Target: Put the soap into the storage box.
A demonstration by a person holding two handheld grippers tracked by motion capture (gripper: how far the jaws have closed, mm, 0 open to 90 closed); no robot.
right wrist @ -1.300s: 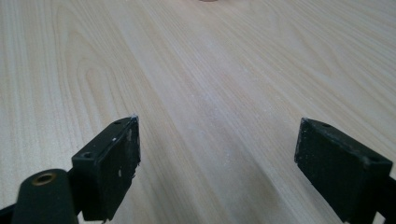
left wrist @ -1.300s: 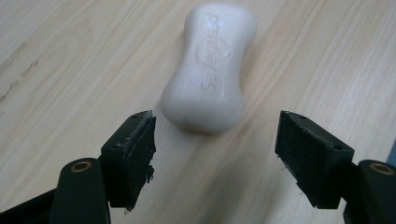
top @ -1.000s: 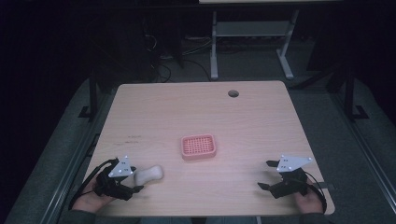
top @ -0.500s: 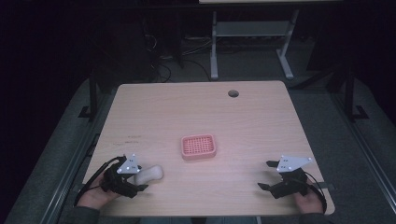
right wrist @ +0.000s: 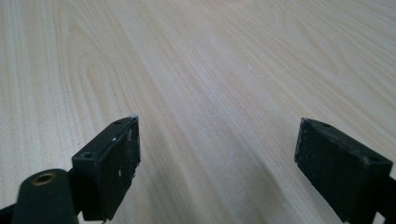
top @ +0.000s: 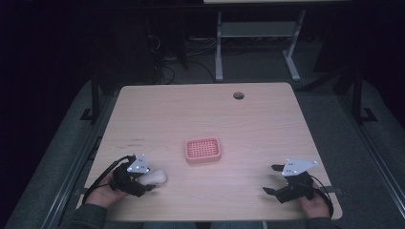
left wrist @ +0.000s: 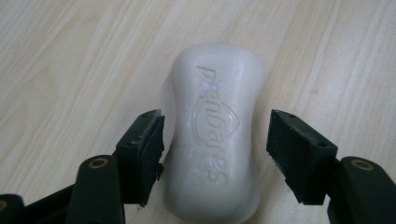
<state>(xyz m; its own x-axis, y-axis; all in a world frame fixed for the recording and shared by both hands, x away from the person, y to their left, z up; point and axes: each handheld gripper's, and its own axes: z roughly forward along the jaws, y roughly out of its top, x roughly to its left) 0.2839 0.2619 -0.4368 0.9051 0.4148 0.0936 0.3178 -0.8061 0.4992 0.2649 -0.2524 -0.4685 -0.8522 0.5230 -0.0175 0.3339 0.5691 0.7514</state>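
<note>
A white bar of soap (top: 156, 176) (left wrist: 215, 140) with raised lettering lies flat on the wooden table (top: 205, 119) near its front left. My left gripper (top: 148, 180) (left wrist: 217, 135) straddles the near half of the bar. Its jaws have just been closing; the left pad sits almost against the soap, while a gap shows at the right pad. A pink slotted soap dish (top: 203, 149) stands at the table's middle, apart from the bar. At the front right my right gripper (top: 271, 180) (right wrist: 217, 140) rests open over bare wood.
A round cable hole (top: 238, 95) sits near the table's far edge. A white metal frame (top: 253, 38) stands on the dark floor behind the table. Black cables trail from both grippers toward the front edge.
My left gripper has slid right along the soap, so the bar now lies between its jaws, which have narrowed. The right gripper has kept still.
</note>
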